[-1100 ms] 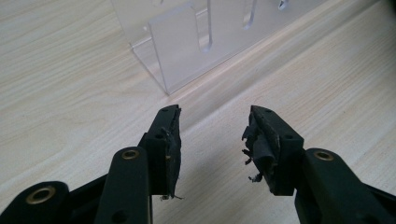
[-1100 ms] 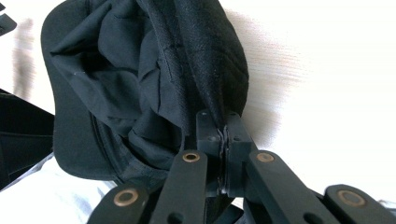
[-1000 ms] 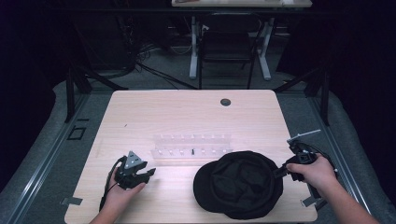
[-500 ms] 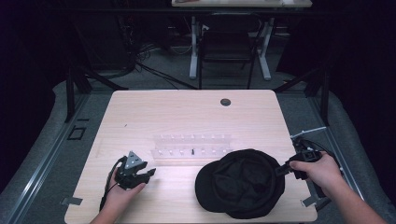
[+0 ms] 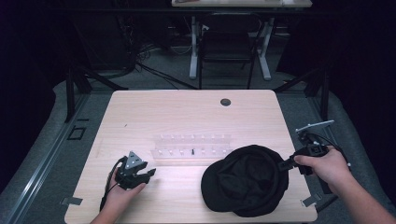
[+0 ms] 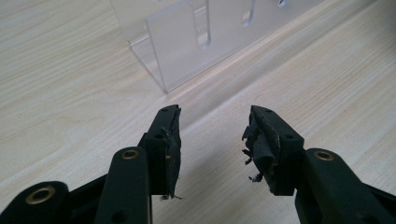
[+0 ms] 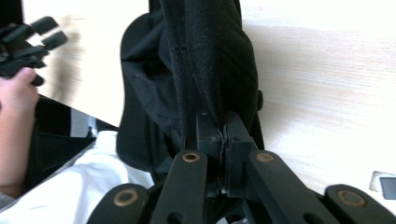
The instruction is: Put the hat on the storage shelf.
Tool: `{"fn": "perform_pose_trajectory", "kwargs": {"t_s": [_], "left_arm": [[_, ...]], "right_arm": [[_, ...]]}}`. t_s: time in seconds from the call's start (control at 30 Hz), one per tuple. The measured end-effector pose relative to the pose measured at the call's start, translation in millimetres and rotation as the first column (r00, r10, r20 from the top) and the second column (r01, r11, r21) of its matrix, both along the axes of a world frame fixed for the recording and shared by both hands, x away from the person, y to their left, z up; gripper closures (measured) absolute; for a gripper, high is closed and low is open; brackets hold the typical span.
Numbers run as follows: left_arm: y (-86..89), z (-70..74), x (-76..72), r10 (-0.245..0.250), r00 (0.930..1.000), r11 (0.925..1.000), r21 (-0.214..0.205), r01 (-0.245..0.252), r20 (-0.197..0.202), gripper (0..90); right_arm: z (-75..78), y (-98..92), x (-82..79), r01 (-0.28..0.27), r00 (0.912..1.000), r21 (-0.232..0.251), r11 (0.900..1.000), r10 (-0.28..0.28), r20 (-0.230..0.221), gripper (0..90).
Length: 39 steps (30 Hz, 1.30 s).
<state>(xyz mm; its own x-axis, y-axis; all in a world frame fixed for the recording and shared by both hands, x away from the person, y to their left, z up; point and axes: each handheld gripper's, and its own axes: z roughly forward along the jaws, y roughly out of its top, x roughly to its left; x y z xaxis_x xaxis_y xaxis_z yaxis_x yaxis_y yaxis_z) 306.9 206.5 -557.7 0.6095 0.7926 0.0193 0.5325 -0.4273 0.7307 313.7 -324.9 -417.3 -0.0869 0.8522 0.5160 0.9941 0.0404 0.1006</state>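
Cap [image 5: 246, 186] lifted since earlier by right tool [image 5: 283, 164] clamped on it, left tool [image 5: 150, 172] apart, wooden table [image 5: 187, 116], dark room

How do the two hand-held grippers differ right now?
The left gripper has its jaws apart with nothing between them; the right gripper is clamped shut on the edge of the black cap. The left sits low by the clear plastic rack; the right is raised at the table's edge. Both have black jaws.

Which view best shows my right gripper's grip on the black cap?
The right gripper view: the right gripper is clamped on the black cap edge. The high view shows the whole cap, the grip tiny.
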Motion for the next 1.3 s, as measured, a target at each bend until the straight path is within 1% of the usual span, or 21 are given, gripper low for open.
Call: {"fn": "perform_pose_trajectory", "kwargs": {"t_s": [0.1, 0.13, 0.17, 0.2, 0.23, 0.27, 0.3, 0.37, 0.47, 0.53, 0.57, 0.6, 0.63, 0.73, 0.8, 0.87, 0.93, 1.1, 1.13, 1.17, 1.3], "left_arm": [[0.0, 0.0, -0.1, 0.000, 1.0000, 1.0000, 0.000, 0.000, 0.001, 54.1], [0.0, 0.2, -0.2, 0.001, 1.0000, 1.0000, 0.001, -0.001, 0.000, 54.1], [-0.2, -0.2, -0.4, 0.007, 0.9999, 1.0000, -0.004, -0.007, 0.011, 54.1], [-0.2, -0.2, -0.4, 0.007, 0.9999, 1.0000, -0.004, -0.007, 0.011, 54.1], [0.2, 0.2, -0.3, 0.003, 1.0000, 1.0000, -0.003, -0.003, 0.007, 54.1], [0.2, 0.1, -0.2, 0.004, 1.0000, 1.0000, -0.003, -0.004, 0.006, 54.1], [0.2, 0.1, -0.2, 0.004, 1.0000, 1.0000, -0.003, -0.004, 0.007, 54.1], [0.1, 0.2, -0.1, 0.002, 1.0000, 1.0000, 0.000, -0.002, 0.003, 54.1], [0.0, 0.2, -0.1, 0.002, 1.0000, 1.0000, -0.001, -0.002, 0.004, 54.1], [0.1, 0.0, 0.1, 0.005, 1.0000, 1.0000, -0.003, -0.005, 0.008, 54.1], [0.1, 0.0, 0.0, 0.006, 1.0000, 1.0000, -0.004, -0.006, 0.006, 54.1], [0.2, 0.0, 0.0, 0.007, 1.0000, 1.0000, -0.005, -0.007, 0.006, 54.1], [0.2, 0.1, -0.1, 0.007, 1.0000, 1.0000, -0.004, -0.007, 0.007, 54.0], [0.5, 0.6, -0.3, 0.005, 1.0000, 1.0000, -0.004, -0.005, 0.003, 54.1], [0.6, 0.7, -0.3, 0.005, 1.0000, 1.0000, -0.005, -0.005, 0.004, 54.0], [0.8, 0.8, -0.2, 0.006, 1.0000, 1.0000, -0.005, -0.006, 0.004, 54.1], [0.9, 0.8, -0.1, 0.005, 1.0000, 1.0000, -0.002, -0.005, 0.006, 54.1], [0.7, 0.6, -0.1, 0.005, 1.0000, 1.0000, -0.001, -0.005, 0.005, 54.1], [0.7, 0.6, 0.0, 0.005, 1.0000, 1.0000, 0.000, -0.005, 0.005, 54.1], [0.7, 0.6, 0.0, 0.006, 1.0000, 1.0000, 0.000, -0.006, 0.005, 54.1], [0.6, 0.4, 0.0, 0.002, 1.0000, 1.0000, 0.003, -0.002, 0.005, 54.0]], "right_arm": [[3.5, 1.5, -0.4, 0.018, 0.9998, 0.018, 0.9997, -0.018, 0.003, 88.3], [5.9, 1.2, -0.4, 0.024, 0.9997, 0.045, 0.9987, -0.024, -0.002, 88.3], [7.0, 0.7, -0.6, 0.025, 0.9997, 0.064, 0.9976, -0.024, -0.004, 88.3], [7.9, 0.6, -0.7, 0.020, 0.9998, 0.073, 0.9971, -0.019, -0.009, 88.3], [7.9, 0.6, -0.7, 0.020, 0.9998, 0.073, 0.9971, -0.019, -0.009, 88.3], [10.1, 0.8, -0.8, 0.016, 0.9996, 0.087, 0.9961, -0.014, -0.026, 88.3], [10.7, 2.0, -1.2, 0.023, 0.9995, 0.096, 0.9951, -0.021, -0.024, 88.3], [11.7, 2.1, -1.0, 0.019, 0.9996, 0.101, 0.9948, -0.017, -0.022, 88.3], [14.7, 2.2, -0.8, 0.020, 0.9995, 0.123, 0.9923, -0.017, -0.026, 88.3], [18.4, 1.7, -0.9, 0.027, 0.9992, 0.156, 0.9874, -0.022, -0.033, 88.3], [19.2, 1.0, -0.4, 0.022, 0.9996, 0.164, 0.9863, -0.019, -0.021, 88.2], [21.0, 0.2, -0.4, 0.019, 0.9996, 0.153, 0.9880, -0.016, -0.023, 88.2], [21.0, -0.4, -0.5, 0.027, 0.9993, 0.188, 0.9817, -0.022, -0.029, 88.2], [22.1, -1.6, -0.6, 0.039, 0.9990, 0.220, 0.9747, -0.032, -0.032, 88.2], [22.4, -2.5, -0.7, 0.034, 0.9991, 0.238, 0.9706, -0.027, -0.033, 88.2], [22.5, -2.1, -0.9, 0.047, 0.9987, 0.255, 0.9657, -0.041, -0.030, 88.2], [23.1, -2.0, -1.1, 0.050, 0.9987, 0.282, 0.9581, -0.045, -0.025, 88.2], [25.7, -2.6, -1.1, 0.038, 0.9993, 0.312, 0.9493, -0.036, -0.011, 88.3], [26.6, -2.2, -1.2, 0.040, 0.9992, 0.321, 0.9461, -0.040, -0.008, 88.2], [27.7, -1.9, -1.5, 0.042, 0.9991, 0.323, 0.9455, -0.043, -0.003, 88.2], [37.3, -0.9, -3.4, 0.031, 0.9991, 0.341, 0.9397, -0.039, 0.017, 88.3]]}}
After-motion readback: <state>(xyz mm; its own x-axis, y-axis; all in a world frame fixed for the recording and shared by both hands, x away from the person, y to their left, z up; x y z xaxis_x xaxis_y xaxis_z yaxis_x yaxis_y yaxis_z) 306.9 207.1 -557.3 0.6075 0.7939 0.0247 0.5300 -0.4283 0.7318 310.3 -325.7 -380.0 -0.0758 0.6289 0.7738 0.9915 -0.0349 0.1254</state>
